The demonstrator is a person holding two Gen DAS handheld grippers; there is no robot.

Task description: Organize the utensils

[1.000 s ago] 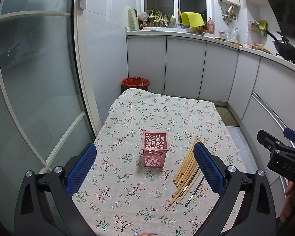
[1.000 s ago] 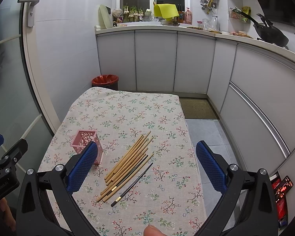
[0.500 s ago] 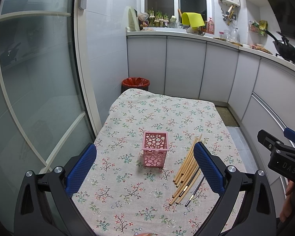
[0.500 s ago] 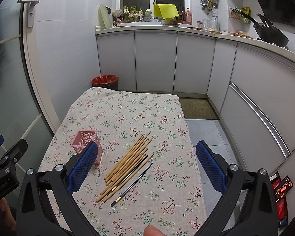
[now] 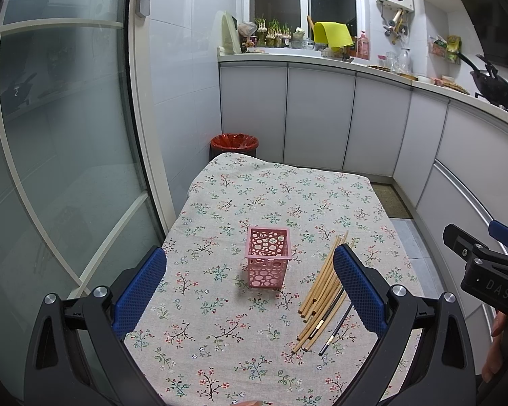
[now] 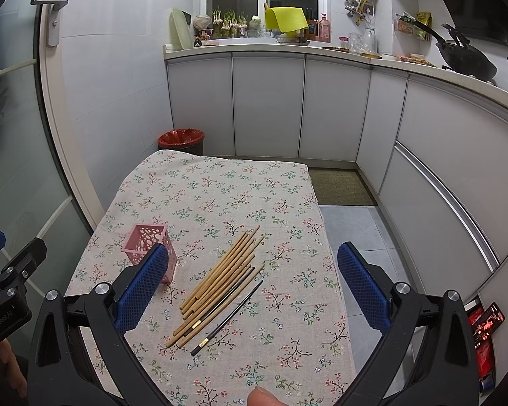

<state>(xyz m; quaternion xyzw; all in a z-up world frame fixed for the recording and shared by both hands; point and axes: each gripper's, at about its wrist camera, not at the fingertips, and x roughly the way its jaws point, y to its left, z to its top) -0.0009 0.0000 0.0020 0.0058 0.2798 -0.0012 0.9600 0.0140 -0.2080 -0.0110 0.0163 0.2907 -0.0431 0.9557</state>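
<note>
A pink perforated holder (image 5: 268, 257) (image 6: 145, 243) stands upright and empty on the floral tablecloth (image 5: 271, 196) (image 6: 220, 189). To its right lies a loose bundle of several wooden chopsticks (image 5: 321, 280) (image 6: 220, 270) with two dark chopsticks (image 6: 233, 308) at its right side. My left gripper (image 5: 249, 287) hangs open above the near part of the table, in front of the holder. My right gripper (image 6: 252, 282) is open too, hovering over the chopsticks, and it also shows at the right edge of the left wrist view. Nothing is between either pair of fingers.
A glass sliding door (image 5: 50, 169) runs close along the table's left side. A red-lined bin (image 5: 234, 143) (image 6: 181, 138) stands beyond the far edge. White cabinets (image 6: 321, 108) curve around the back and right, with a floor mat (image 6: 338, 186) below. A fingertip (image 6: 266, 397) shows at the bottom.
</note>
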